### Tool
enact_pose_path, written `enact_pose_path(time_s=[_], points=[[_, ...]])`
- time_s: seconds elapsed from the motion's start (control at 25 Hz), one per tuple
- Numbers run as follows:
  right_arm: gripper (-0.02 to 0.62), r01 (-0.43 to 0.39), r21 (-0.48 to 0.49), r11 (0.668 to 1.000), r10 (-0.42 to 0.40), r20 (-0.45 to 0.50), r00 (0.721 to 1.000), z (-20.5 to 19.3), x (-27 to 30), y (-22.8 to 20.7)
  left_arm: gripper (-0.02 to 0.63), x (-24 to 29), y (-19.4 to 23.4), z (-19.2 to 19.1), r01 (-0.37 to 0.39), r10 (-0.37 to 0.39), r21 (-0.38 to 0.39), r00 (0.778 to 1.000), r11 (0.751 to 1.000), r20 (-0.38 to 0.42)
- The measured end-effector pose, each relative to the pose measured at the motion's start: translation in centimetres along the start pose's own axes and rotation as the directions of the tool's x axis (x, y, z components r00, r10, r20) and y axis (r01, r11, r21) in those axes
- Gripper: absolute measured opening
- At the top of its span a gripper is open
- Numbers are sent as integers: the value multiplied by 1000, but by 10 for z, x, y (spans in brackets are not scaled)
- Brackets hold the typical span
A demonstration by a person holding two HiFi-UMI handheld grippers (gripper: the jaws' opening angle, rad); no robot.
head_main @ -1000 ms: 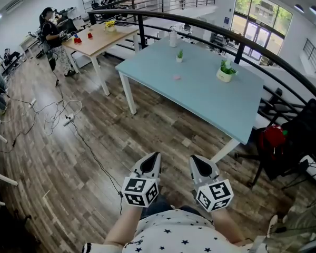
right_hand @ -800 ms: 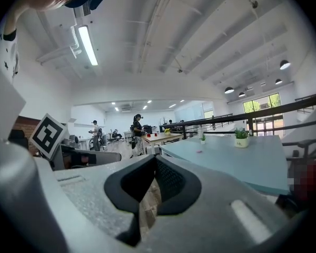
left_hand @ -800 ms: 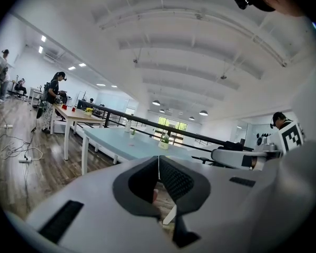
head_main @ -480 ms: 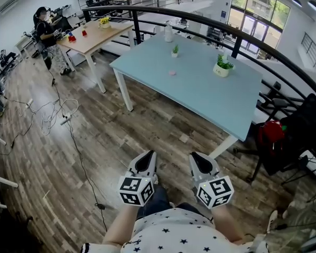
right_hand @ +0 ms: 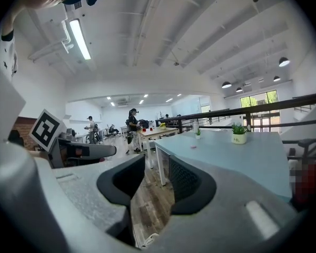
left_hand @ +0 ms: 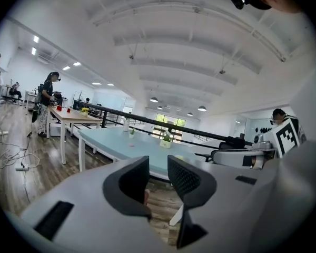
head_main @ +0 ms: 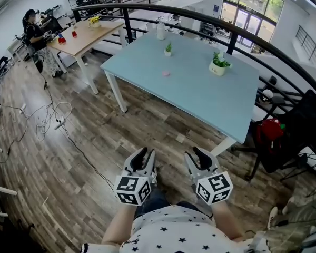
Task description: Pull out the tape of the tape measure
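No tape measure can be made out for certain. A small pink thing [head_main: 165, 73] lies on the light blue table [head_main: 200, 96], too small to identify; it also shows as a pink speck [left_hand: 130, 145] in the left gripper view and a pink speck [right_hand: 194, 146] in the right gripper view. My left gripper [head_main: 139, 153] and right gripper [head_main: 196, 153] are held side by side close to my body, over the wooden floor and well short of the table. Both sets of jaws are opening, with nothing between them, as the left gripper [left_hand: 158, 165] and right gripper [right_hand: 157, 165] show.
On the table stand a potted plant [head_main: 217, 66], a smaller plant [head_main: 168, 48] and a bottle [head_main: 160, 30]. A black railing [head_main: 200, 17] curves behind it. A person [head_main: 34, 33] stands by a wooden table [head_main: 84, 36]. Cables [head_main: 47, 117] trail on the floor; a dark chair [head_main: 276, 136] stands right.
Both grippers' jaws have parted from shut. The blue table has come nearer and shifted left in the head view.
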State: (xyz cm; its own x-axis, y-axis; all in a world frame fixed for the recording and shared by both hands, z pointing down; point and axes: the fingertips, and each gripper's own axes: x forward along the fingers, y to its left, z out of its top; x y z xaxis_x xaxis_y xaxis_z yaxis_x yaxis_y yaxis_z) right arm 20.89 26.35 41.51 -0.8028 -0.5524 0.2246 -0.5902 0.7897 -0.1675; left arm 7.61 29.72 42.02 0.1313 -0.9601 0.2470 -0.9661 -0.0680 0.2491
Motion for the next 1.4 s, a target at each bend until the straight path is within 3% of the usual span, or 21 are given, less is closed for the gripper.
enact_pose_path(time_s=[0.52, 1.4], points=[[218, 33, -6, 999, -33, -17, 999, 35, 106, -43, 163, 87, 57, 46, 46, -46, 18, 999, 999, -19], [222, 115, 19, 993, -115, -3, 993, 100, 281, -105, 176, 234, 165, 119, 176, -174, 30, 982, 984, -67]])
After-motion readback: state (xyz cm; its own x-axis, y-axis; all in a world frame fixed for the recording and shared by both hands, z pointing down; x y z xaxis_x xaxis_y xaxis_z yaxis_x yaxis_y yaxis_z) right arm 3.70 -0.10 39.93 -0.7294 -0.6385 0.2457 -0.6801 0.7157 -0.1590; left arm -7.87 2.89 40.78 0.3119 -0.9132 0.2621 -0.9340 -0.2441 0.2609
